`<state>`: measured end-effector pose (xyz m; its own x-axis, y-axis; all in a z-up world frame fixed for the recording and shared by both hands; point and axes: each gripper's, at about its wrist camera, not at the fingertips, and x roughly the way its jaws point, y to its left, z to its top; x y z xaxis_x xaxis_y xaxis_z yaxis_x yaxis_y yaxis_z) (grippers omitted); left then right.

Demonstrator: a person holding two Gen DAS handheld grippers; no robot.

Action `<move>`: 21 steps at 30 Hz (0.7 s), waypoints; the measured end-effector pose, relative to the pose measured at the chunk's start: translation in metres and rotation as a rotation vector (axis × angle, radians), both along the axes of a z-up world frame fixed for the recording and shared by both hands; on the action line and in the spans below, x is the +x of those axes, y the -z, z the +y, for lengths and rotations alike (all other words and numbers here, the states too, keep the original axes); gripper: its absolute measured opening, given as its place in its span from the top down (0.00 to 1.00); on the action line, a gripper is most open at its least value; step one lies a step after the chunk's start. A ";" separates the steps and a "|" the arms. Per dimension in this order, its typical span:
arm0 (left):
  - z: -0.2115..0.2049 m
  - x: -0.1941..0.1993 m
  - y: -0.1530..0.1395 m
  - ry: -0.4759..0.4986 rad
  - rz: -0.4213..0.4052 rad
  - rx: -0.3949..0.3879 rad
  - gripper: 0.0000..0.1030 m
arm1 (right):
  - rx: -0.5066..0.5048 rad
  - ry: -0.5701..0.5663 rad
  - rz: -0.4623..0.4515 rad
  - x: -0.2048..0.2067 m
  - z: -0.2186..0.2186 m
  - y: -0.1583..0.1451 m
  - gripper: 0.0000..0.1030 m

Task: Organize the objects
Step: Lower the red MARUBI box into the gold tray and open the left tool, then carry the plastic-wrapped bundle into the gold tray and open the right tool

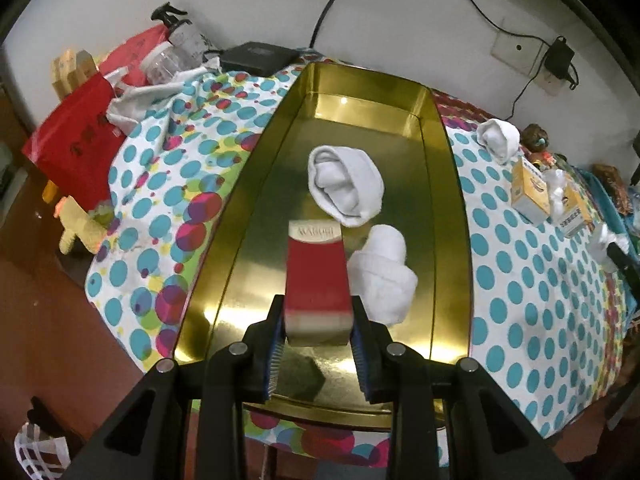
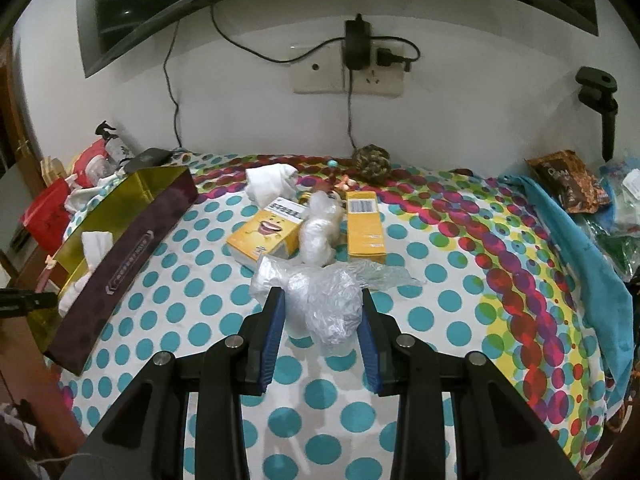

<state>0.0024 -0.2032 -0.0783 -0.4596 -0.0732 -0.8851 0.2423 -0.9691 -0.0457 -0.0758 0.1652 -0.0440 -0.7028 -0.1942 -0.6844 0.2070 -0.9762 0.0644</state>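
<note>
In the left wrist view my left gripper [image 1: 318, 310] is shut on a red box [image 1: 318, 276] with a pale end, held over the gold tin tray [image 1: 248, 216]. Two rolled white socks [image 1: 346, 186] [image 1: 384, 274] lie in the tray beyond and right of the box. In the right wrist view my right gripper [image 2: 323, 304] is shut on a crumpled clear plastic bag [image 2: 328, 300], lifted above the dotted cloth. The same tin tray [image 2: 120, 264] stands to its left, showing its dark outer wall.
On the dotted cloth [image 2: 420, 312] lie two yellow boxes [image 2: 268, 236] [image 2: 366, 226], a clear plastic bundle [image 2: 318, 232] and another rolled white sock [image 2: 272, 184]. A blue cloth [image 2: 580, 256] and snack packets [image 2: 568, 180] crowd the right edge. Red bags [image 1: 76, 136] and bottles [image 1: 176, 52] sit at the tray's left.
</note>
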 end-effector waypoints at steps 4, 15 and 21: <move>0.001 0.000 -0.002 0.000 0.007 0.000 0.59 | 0.002 -0.023 0.006 0.000 -0.013 -0.004 0.68; -0.001 0.015 -0.015 -0.014 0.009 -0.009 0.55 | 0.010 -0.163 0.030 -0.001 -0.080 -0.019 0.68; -0.008 0.033 -0.037 -0.021 0.062 0.003 0.46 | 0.004 -0.281 0.053 0.001 -0.133 -0.031 0.68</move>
<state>0.0351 -0.2107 -0.0412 -0.5117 -0.0808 -0.8553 0.2594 -0.9636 -0.0642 -0.0746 0.0322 -0.0132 -0.6563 -0.3836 -0.6497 0.4725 -0.8803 0.0424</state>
